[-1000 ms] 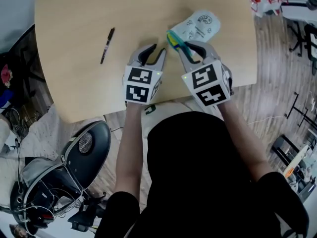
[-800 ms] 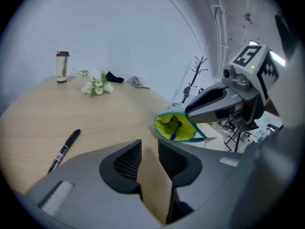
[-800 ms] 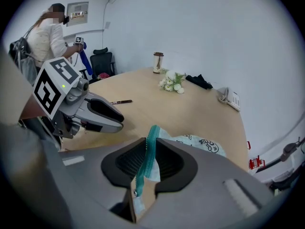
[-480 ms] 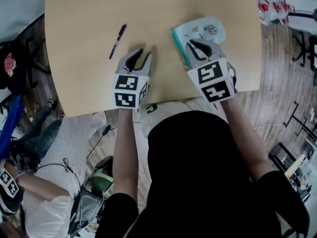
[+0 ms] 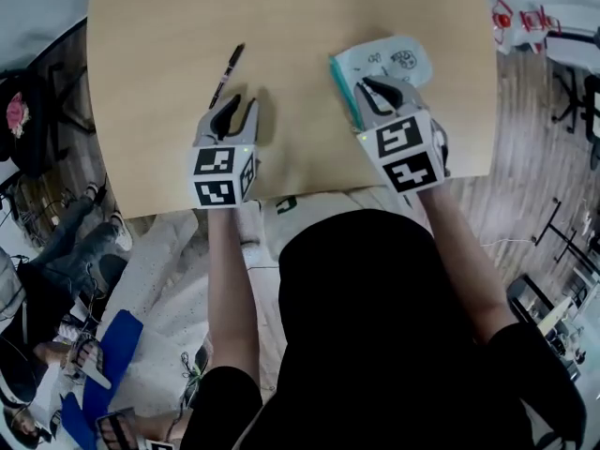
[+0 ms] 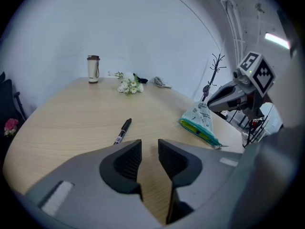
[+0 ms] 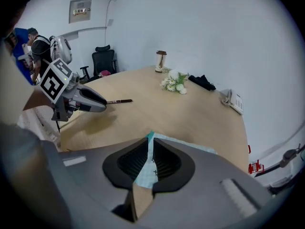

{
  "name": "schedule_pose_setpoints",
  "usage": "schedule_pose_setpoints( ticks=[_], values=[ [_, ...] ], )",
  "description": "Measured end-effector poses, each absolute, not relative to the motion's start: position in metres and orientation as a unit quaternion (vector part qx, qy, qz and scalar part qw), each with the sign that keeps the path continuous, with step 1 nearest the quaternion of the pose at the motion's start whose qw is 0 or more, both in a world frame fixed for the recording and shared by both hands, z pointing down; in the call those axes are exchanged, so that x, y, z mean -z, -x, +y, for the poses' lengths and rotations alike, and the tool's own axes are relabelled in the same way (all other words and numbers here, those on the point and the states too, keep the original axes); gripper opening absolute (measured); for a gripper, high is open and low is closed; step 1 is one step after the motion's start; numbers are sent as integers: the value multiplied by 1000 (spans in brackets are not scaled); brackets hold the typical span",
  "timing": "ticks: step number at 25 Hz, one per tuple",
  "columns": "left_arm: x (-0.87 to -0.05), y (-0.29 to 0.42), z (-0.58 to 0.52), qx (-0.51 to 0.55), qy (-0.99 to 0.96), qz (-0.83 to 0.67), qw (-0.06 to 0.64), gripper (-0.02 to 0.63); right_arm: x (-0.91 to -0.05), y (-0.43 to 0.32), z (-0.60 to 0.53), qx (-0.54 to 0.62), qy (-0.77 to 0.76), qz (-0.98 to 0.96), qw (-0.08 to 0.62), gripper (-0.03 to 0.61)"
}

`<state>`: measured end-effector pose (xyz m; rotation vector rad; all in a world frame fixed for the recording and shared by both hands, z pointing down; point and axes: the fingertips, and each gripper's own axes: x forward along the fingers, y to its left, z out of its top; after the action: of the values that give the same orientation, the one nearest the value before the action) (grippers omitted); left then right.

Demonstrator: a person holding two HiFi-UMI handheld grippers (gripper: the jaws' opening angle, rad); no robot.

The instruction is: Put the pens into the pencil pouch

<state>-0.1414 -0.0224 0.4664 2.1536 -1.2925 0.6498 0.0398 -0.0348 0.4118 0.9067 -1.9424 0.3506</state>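
A black pen (image 5: 226,74) (image 6: 122,130) (image 7: 119,100) lies alone on the wooden table (image 5: 281,26). My left gripper (image 5: 235,110) (image 6: 149,152) is open just short of the pen, nothing between its jaws. The pale printed pencil pouch (image 5: 380,67) (image 6: 200,120) with a green-edged mouth lies right of centre. My right gripper (image 5: 381,90) (image 7: 149,157) is shut on the near edge of the pouch (image 7: 145,168), the fabric pinched between its pads. What is inside the pouch is hidden.
A tumbler (image 6: 93,68) (image 7: 161,61), white flowers (image 6: 128,85) (image 7: 174,82), a dark cloth (image 7: 202,82) and a phone (image 7: 232,101) stand along the table's far side. The near table edge (image 5: 281,195) runs just behind both grippers. Chairs and bags sit on the floor at left.
My left gripper has slid left across the table toward the pen. The right gripper's jaws have closed on the pouch edge, which now lies flatter.
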Motion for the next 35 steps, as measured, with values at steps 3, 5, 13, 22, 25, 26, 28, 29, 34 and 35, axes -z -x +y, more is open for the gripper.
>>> schedule_pose_setpoints(
  ticks=[3, 5, 13, 22, 25, 26, 28, 29, 34, 35],
  values=[
    [-468, 159, -26, -243, -791, -492, 270, 109, -412, -37, -36, -142, -369, -791, 468, 43],
    [-470, 167, -27, -244, -786, -499, 271, 109, -413, -37, -36, -142, -367, -790, 469, 43],
    [-477, 190, -32, -260, -771, -519, 262, 109, -421, -36, -37, -144, -358, -788, 480, 43],
    [-492, 203, -33, -291, -766, -513, 256, 109, -426, -29, -33, -146, -350, -786, 488, 43],
    [-496, 205, -34, -297, -763, -513, 258, 85, -426, -30, -35, -148, -351, -785, 488, 43],
    [-498, 205, -35, -300, -762, -513, 259, 81, -426, -30, -35, -148, -352, -784, 489, 43],
    [-500, 206, -35, -307, -760, -511, 260, 75, -426, -31, -36, -150, -353, -783, 489, 43],
    [-501, 207, -34, -311, -760, -509, 258, 74, -427, -32, -36, -150, -354, -783, 490, 43],
    [-502, 205, -32, -327, -760, -504, 249, 38, -430, -35, -33, -158, -356, -779, 492, 44],
    [-502, 204, -32, -328, -760, -504, 248, 37, -431, -36, -32, -160, -357, -777, 492, 44]
  ],
)
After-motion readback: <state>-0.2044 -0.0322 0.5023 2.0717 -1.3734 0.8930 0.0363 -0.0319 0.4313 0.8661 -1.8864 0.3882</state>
